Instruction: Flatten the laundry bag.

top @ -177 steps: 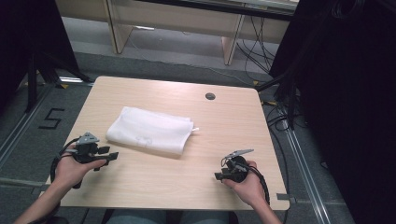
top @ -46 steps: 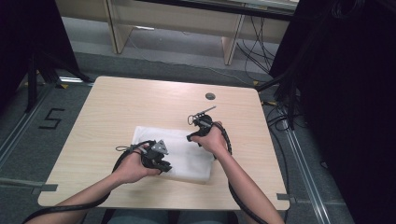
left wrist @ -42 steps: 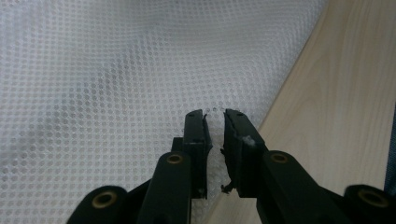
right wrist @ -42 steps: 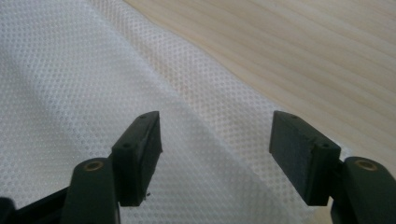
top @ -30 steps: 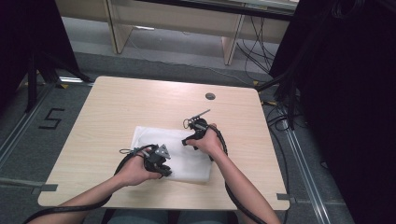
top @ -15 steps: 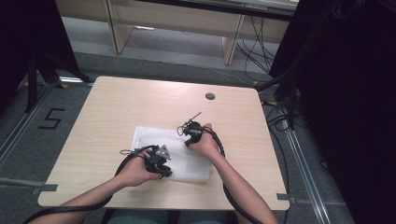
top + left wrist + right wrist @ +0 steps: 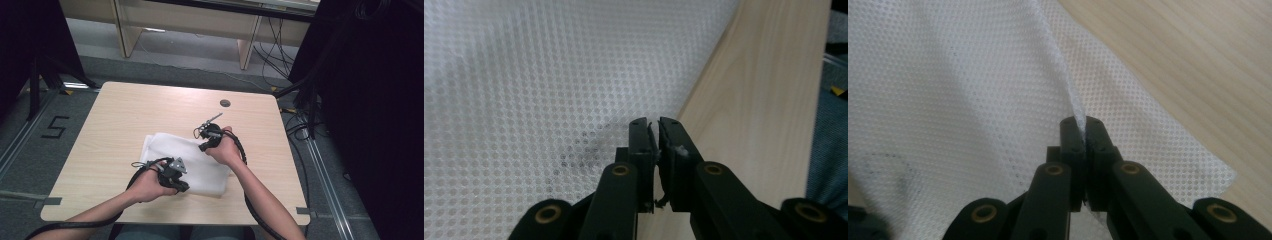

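Observation:
A white mesh cloth (image 7: pixel 192 162) lies folded on the wooden table (image 7: pixel 125 115). My left gripper (image 7: pixel 183 188) sits at the cloth's near edge. In the left gripper view its jaws (image 7: pixel 656 125) have just been closing and stand almost together, with a thin edge of the cloth (image 7: pixel 524 100) pinched between them. My right gripper (image 7: pixel 202 147) is at the cloth's far right part. In the right gripper view it (image 7: pixel 1082 124) is shut on a raised ridge of the cloth (image 7: pixel 948 90), which pulls up into the jaws.
A round cable hole (image 7: pixel 225 103) sits in the table's far right part. Bare wood (image 7: pixel 764 100) lies right beside the cloth's edge. Beyond the table are desk legs (image 7: pixel 247 45) and floor cables; a taped "5" (image 7: pixel 55 127) marks the floor at left.
My right hand has slid left along the cloth's far edge, closed on the cloth and risen a little. The left hand has stayed at the near edge.

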Available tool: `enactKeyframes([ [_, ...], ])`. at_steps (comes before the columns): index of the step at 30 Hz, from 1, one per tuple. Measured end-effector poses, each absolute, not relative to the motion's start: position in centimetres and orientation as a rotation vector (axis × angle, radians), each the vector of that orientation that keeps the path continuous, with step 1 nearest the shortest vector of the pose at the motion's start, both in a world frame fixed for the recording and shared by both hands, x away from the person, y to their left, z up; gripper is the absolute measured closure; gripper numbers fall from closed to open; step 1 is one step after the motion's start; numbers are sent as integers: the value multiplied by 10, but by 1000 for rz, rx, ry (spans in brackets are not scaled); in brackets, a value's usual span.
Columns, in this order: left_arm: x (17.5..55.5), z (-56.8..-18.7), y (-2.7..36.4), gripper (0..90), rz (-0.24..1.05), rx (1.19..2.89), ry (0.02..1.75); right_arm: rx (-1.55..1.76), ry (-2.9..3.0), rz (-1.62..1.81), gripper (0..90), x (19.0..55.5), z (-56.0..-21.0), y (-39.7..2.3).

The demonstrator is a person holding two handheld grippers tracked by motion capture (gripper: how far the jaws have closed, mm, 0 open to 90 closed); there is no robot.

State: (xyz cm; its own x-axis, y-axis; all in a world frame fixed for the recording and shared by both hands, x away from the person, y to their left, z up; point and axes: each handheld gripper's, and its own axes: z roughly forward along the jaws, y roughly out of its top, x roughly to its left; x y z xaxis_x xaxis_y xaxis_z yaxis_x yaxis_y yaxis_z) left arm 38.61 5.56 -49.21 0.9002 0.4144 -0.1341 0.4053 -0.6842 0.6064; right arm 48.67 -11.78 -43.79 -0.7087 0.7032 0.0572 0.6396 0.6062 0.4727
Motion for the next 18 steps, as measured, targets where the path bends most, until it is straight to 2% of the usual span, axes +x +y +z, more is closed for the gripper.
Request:
enactKeyframes([
  [14,408,-495,49,847,52,2380,668,1069,2655,790,897,474,-402,-121],
  [18,415,-489,49,818,82,2381,671,1060,2632,803,897,473,-395,-121],
])
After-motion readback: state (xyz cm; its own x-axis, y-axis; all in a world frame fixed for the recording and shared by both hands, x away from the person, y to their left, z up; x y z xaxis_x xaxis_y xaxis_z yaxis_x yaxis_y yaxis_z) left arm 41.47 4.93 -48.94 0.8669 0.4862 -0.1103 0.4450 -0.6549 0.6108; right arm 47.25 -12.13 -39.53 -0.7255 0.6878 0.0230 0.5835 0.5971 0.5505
